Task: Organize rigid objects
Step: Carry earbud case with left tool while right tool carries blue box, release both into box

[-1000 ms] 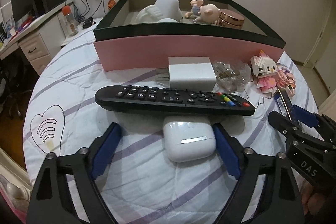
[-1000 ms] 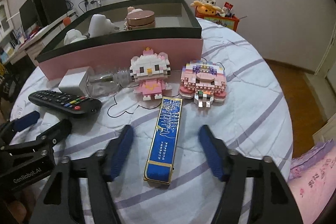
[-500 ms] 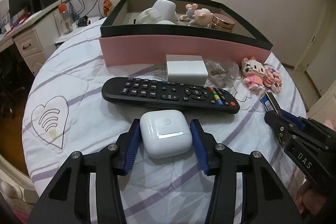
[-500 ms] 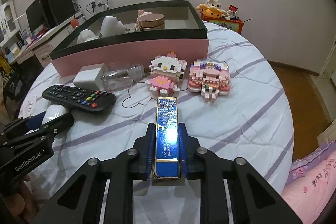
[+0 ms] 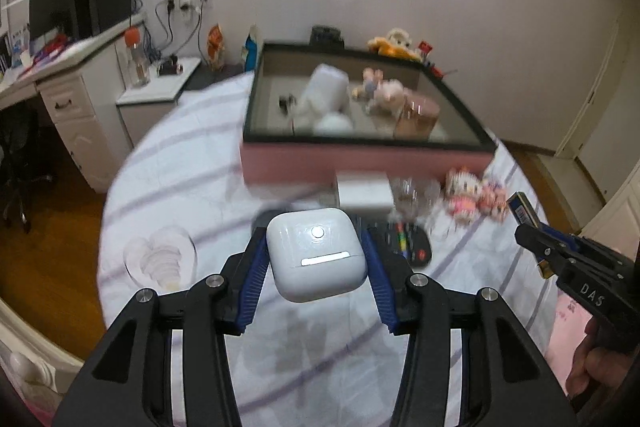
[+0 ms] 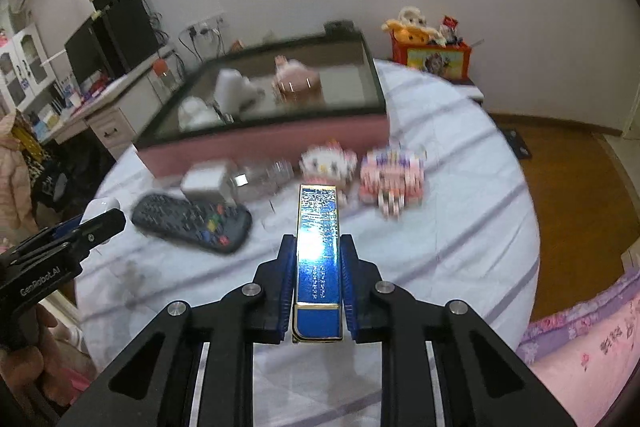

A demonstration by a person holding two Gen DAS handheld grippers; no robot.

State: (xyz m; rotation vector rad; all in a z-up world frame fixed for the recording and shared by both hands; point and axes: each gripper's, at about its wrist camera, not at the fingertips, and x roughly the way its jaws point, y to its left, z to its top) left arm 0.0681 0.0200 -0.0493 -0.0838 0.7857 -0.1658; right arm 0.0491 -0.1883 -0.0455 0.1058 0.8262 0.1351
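"GenRobot.AI" is read on the left gripper (image 5: 316, 259), clamped on a white case (image 5: 316, 253); "DAS", possibly partial, on the right gripper (image 6: 319, 283), clamped on a blue bar (image 6: 319, 259).

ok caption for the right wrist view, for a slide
Right claw shut on a blue and gold case, held above the bed, pink box ahead.

A round bench (image 6: 460, 187) under a white quilted cover with lilac stripes carries the things. At its far side stands a pink box (image 6: 272, 139) with a dark rim; just near of the box lie a white charger block (image 6: 206, 183), a clear bottle (image 6: 264, 173) and two brick-built figures (image 6: 330, 163) (image 6: 392, 179). A black remote (image 6: 192, 223) lies near of the charger, towards the left.
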